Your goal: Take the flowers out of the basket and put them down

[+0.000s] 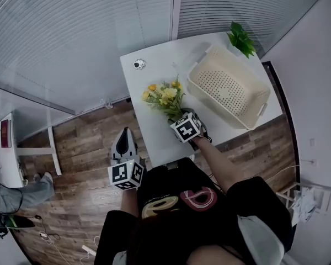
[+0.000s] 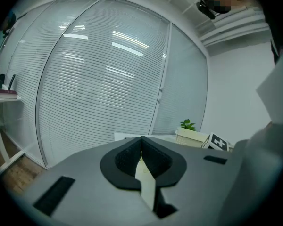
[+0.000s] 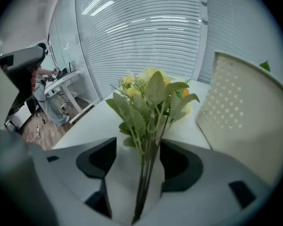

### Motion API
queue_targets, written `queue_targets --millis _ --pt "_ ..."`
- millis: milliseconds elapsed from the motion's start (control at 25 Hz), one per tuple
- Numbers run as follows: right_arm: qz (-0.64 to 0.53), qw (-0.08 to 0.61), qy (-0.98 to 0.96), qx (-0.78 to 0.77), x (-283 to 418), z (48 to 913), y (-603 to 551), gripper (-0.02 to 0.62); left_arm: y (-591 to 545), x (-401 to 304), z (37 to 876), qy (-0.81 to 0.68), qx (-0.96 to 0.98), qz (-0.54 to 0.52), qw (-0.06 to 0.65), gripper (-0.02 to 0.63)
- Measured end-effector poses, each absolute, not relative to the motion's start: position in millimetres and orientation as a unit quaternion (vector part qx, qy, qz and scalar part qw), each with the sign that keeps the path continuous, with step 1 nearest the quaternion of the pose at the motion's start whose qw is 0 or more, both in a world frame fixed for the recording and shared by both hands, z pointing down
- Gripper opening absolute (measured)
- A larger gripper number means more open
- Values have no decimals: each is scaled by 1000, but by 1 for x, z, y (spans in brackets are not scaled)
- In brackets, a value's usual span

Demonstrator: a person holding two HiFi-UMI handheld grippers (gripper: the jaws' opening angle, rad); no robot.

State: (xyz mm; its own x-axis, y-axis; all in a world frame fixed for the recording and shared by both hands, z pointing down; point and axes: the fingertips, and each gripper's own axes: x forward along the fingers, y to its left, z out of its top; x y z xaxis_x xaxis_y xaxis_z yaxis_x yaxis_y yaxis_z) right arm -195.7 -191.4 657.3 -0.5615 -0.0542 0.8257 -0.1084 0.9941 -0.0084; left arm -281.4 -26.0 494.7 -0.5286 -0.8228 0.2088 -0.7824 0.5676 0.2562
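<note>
A bunch of yellow flowers [image 1: 164,97] with green leaves lies on the white table [image 1: 154,139], just left of the cream perforated basket [image 1: 226,87]. My right gripper [image 1: 180,116] sits at the stem end, pointing steeply down. In the right gripper view the flowers' [image 3: 151,98] dark stems run through the gap of my right gripper [image 3: 137,161], whose jaws stand open and clear of them on both sides. The basket [image 3: 240,107] is close on the right. My left gripper [image 1: 123,137] hangs over the floor left of the table; in its own view the left gripper [image 2: 140,147] is shut and holds nothing.
A small green potted plant [image 1: 241,37] stands at the table's far corner behind the basket. A small round object [image 1: 139,64] lies near the table's far left corner. Wooden floor [image 1: 83,148] lies left of the table, and slatted glass walls [image 1: 71,32] stand behind.
</note>
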Motion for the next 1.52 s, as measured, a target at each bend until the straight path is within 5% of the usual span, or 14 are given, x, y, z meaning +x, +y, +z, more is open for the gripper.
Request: queue_targets --millis 240,1520 --pt "78 439 -893 59 -191 652 -191 341 -35 -280 495 -864 475 -68 155 17" --pt "126 185 -967 120 -112 481 -214 341 -70 -238 480 -820 551 -72 140 17"
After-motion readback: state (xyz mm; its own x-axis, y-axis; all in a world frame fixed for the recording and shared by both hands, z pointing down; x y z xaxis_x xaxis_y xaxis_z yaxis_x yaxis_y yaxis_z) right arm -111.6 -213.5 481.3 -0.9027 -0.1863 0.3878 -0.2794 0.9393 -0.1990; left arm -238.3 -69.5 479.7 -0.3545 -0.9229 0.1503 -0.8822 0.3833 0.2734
